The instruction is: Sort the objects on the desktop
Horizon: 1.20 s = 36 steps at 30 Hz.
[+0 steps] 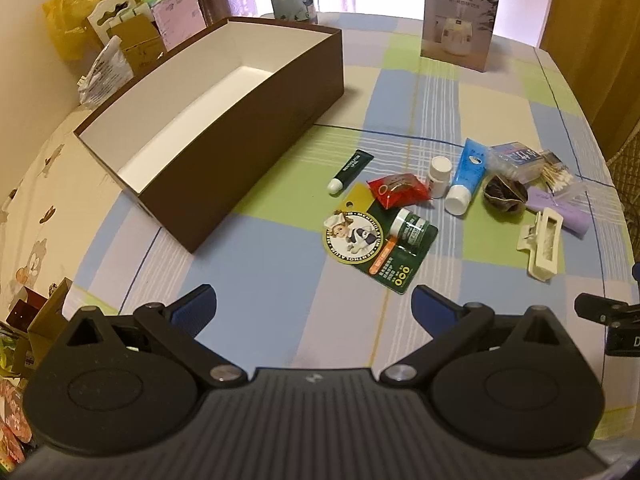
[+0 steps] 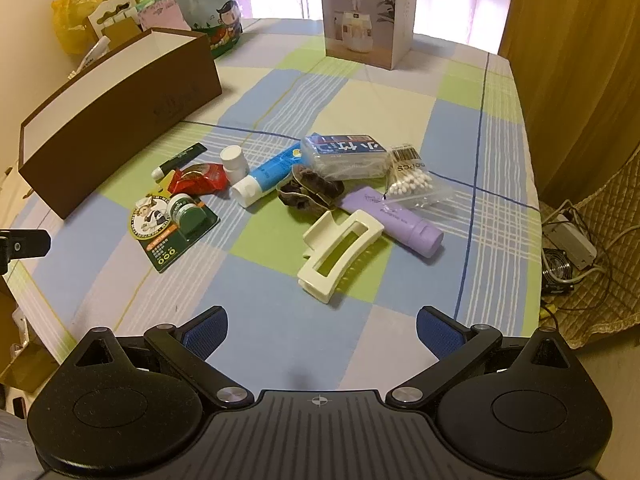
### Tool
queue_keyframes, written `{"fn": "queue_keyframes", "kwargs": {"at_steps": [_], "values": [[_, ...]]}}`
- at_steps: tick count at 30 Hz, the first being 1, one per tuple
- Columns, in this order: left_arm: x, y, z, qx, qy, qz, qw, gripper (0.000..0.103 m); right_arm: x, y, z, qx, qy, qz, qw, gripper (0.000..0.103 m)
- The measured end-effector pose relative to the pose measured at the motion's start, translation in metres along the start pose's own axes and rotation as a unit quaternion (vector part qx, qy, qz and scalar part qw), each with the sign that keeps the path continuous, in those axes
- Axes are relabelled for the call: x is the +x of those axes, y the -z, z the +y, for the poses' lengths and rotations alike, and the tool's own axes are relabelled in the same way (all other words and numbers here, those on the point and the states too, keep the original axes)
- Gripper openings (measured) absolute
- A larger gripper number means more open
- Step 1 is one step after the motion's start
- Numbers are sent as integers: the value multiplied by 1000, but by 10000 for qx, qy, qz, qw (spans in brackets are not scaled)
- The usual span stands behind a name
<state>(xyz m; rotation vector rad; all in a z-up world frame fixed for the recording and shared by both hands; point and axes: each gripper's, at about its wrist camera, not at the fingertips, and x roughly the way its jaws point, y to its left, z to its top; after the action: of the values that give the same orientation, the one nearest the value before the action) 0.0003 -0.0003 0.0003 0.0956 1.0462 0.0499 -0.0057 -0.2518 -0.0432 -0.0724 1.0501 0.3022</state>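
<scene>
A brown box (image 1: 240,148) (image 2: 120,128) with a white inside stands open on the checked tablecloth, nothing visible in it. To its right lies a cluster: a green carded balm jar (image 1: 380,240) (image 2: 176,224), a red packet (image 1: 398,190) (image 2: 200,178), a dark green tube (image 1: 350,172) (image 2: 180,158), a small white bottle (image 1: 440,176) (image 2: 235,164), a blue tube (image 1: 466,176) (image 2: 268,176), a brown scrunchie (image 1: 504,194) (image 2: 310,194), a cream hair claw (image 1: 544,242) (image 2: 340,254), a purple tube (image 2: 394,220), cotton swabs (image 2: 412,182) and a clear box (image 2: 344,156). My left gripper (image 1: 314,312) and right gripper (image 2: 322,334) hover open, nothing between their fingers.
A white product carton (image 1: 460,16) (image 2: 366,14) stands at the table's far side, a green snack bag (image 2: 206,4) behind the brown box. Boxes and bags crowd the floor at left; cables and a power unit (image 2: 568,240) lie off the right edge.
</scene>
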Motion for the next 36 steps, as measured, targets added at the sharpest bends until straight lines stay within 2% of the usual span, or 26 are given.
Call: {"fn": "queue_keyframes", "kwargs": {"at_steps": [5, 7, 15, 36], "values": [[1, 0, 9, -56, 172, -124, 9998, 102, 0, -2, 1, -31, -8, -21, 10000, 103], [-1, 3, 8, -77, 0, -158, 9998, 102, 1, -4, 4, -54, 12, -9, 10000, 103], [-5, 6, 12, -78, -161, -71, 9998, 102, -1, -5, 5, -85, -14, -43, 10000, 103], [-3, 5, 9, -75, -144, 32, 9999, 102, 0, -5, -1, -54, 12, -14, 10000, 103]]}}
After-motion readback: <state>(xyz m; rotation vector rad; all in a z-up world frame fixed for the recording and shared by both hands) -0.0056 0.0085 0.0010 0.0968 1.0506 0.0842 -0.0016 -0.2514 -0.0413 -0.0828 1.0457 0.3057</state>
